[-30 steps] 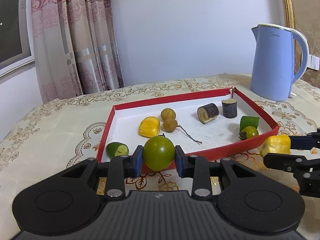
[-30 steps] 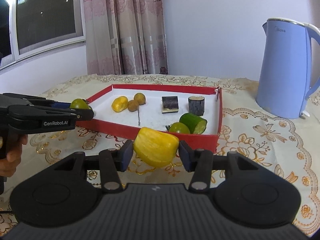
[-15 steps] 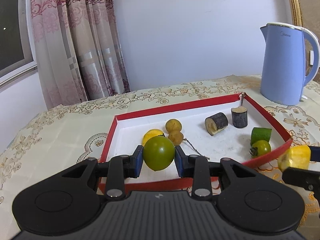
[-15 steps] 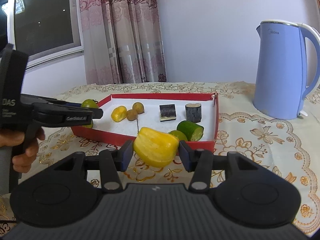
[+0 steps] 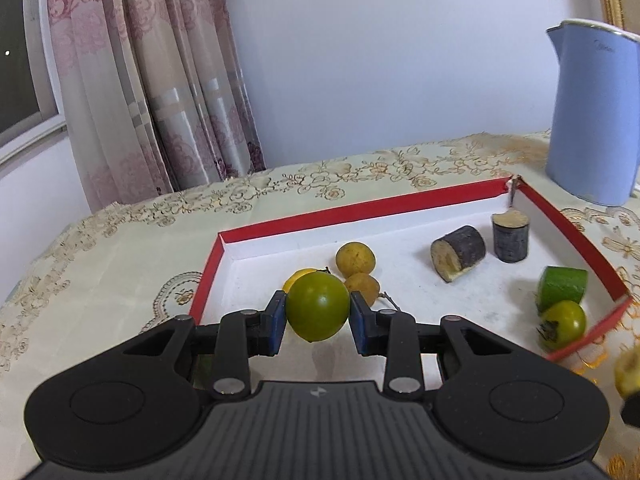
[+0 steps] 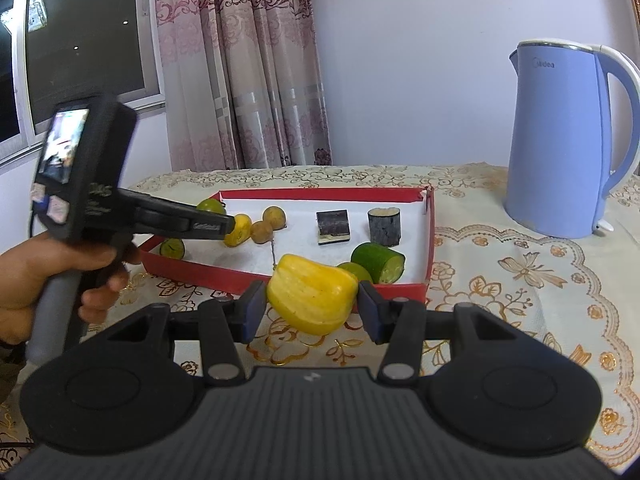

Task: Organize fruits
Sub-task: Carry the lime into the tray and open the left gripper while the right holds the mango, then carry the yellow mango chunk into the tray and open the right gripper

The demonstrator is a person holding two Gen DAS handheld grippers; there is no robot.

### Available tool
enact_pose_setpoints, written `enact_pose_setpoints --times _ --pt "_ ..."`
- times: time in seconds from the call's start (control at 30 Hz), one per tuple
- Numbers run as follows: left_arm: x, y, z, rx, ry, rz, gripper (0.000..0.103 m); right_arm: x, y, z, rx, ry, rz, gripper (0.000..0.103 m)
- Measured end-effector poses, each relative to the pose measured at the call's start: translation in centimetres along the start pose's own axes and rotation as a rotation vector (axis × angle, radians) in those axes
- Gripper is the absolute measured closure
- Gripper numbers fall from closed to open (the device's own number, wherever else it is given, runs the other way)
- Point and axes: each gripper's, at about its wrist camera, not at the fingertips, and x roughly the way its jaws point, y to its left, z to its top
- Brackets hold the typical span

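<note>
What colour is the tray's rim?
Red rim, white inside; clearest in the right wrist view.

The left gripper (image 5: 318,328) is black plastic. It has a wide ribbed body with a small white mark in the middle, and a big round disc on each side. Two thin black arms have shiny silver screws. The fingers (image 5: 276,324) have blue pads. The right gripper (image 6: 312,312) looks the same: black, ribbed, with silver screws and blue pads. From the side, the left gripper has a grey handle, white letters on its long black arm, and a small lit screen on the back. A bare hand (image 6: 36,276) shows.
</note>
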Motion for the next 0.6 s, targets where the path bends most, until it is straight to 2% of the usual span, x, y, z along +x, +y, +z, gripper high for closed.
enact_pose_setpoints --times 0.2,0.27,0.33,0.37,0.47,0.6 --pt "2.1 -0.2 1.2 -0.007 0.011 0.017 0.071 0.0 0.0 0.0 0.005 0.001 -0.011 0.056" --pt "2.1 0.1 1.7 -0.026 0.01 0.013 0.062 0.0 0.1 0.2 0.005 0.0 -0.025 0.056" --pt "1.6 0.5 2.0 -0.041 -0.014 0.013 0.028 -0.2 0.1 0.5 0.007 -0.01 -0.032 0.056" --pt "1.2 0.7 2.1 -0.046 -0.035 0.021 0.021 -0.2 0.1 0.7 0.008 -0.014 -0.034 0.055" --pt "0.0 1.1 2.2 -0.029 -0.083 0.055 0.019 -0.3 0.2 1.0 0.002 -0.018 -0.044 0.056" --pt "-1.5 2.2 2.1 -0.033 -0.091 0.078 0.019 -0.1 0.4 1.2 -0.007 -0.012 -0.052 0.056"
